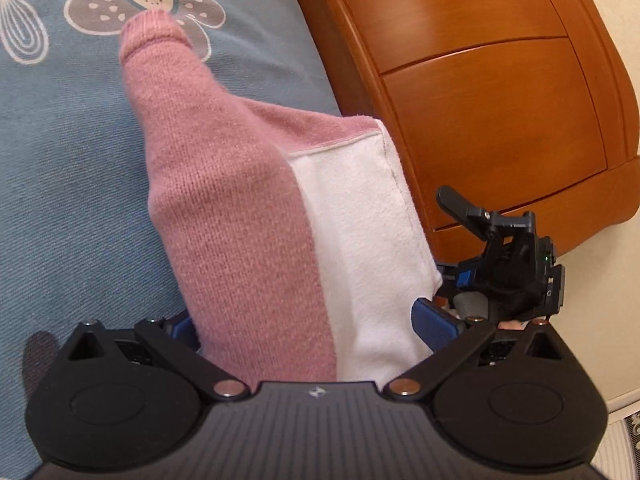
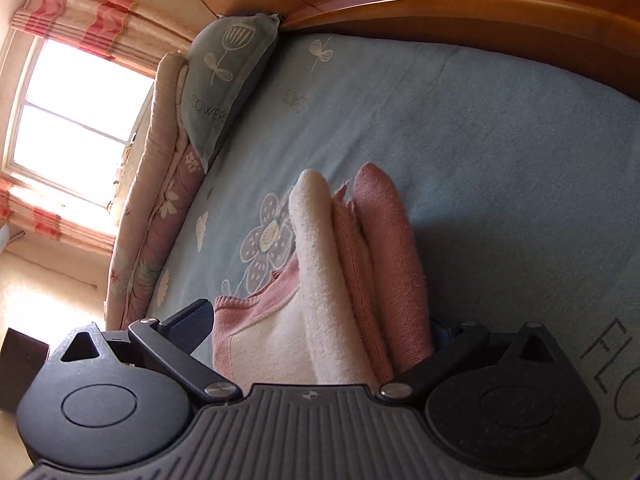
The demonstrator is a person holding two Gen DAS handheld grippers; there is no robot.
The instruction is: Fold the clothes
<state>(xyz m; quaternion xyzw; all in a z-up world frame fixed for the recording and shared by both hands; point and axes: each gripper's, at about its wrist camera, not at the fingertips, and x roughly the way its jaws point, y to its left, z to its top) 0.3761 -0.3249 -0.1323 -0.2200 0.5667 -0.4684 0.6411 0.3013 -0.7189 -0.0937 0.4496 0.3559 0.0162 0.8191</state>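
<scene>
Blue floral bedsheet (image 1: 60, 200) beneath; headboard (image 1: 500, 100) at two o'clock. Left gripper (image 1: 308, 332) and right gripper (image 2: 324, 332) each clamp the part-folded pink-and-white sweater (image 1: 248, 208); laying flat seemingly remains.

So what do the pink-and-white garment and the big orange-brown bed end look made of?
The garment looks like soft knit: visible stitch rows on the pink, and a fuzzy, towel-like nap on the white panel. The bed end looks like varnished wood, or possibly veneer: faint grain, a glossy sheen and panel seams.
</scene>
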